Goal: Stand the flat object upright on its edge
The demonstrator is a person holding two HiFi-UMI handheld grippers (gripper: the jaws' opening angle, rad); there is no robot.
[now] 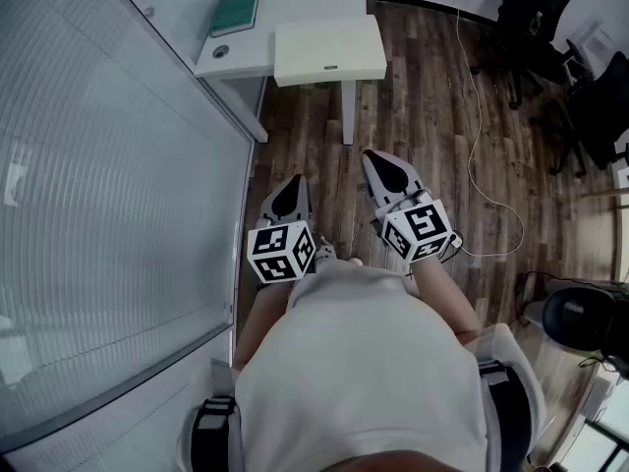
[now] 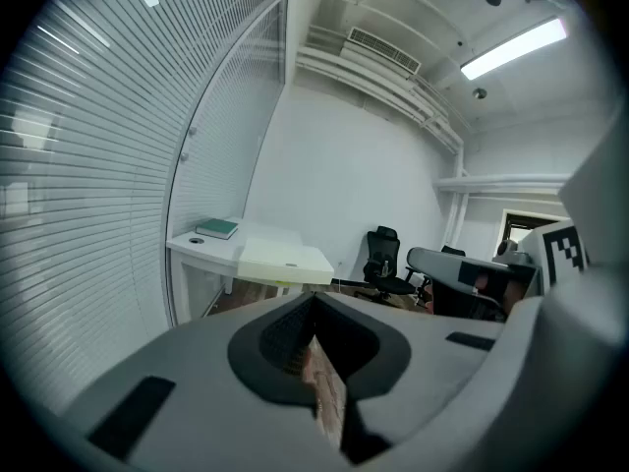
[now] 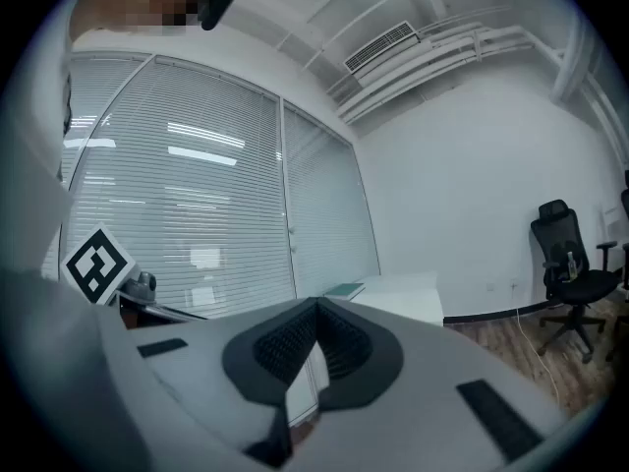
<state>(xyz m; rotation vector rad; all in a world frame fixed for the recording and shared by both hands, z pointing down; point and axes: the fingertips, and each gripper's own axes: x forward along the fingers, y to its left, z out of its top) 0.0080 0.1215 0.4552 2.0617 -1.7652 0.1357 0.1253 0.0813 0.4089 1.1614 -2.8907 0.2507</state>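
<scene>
Head view: I am holding my left hand-held gripper [image 1: 294, 185] and right hand-held gripper [image 1: 381, 163] above the wooden floor [image 1: 423, 87]. Both are sitting closed, gripping nothing.

A pale cream, short-sleeved top [image 1: 364, 362] is worn. The left gripper [image 1: 294, 183] and right gripper [image 1: 381, 162] are cased in light grey shells tapered to a point, and each is lined with black ribbed pads [image 2: 283, 337]. A cube [image 1: 282, 252] of black-and-white square markers is mounted on each.
</scene>
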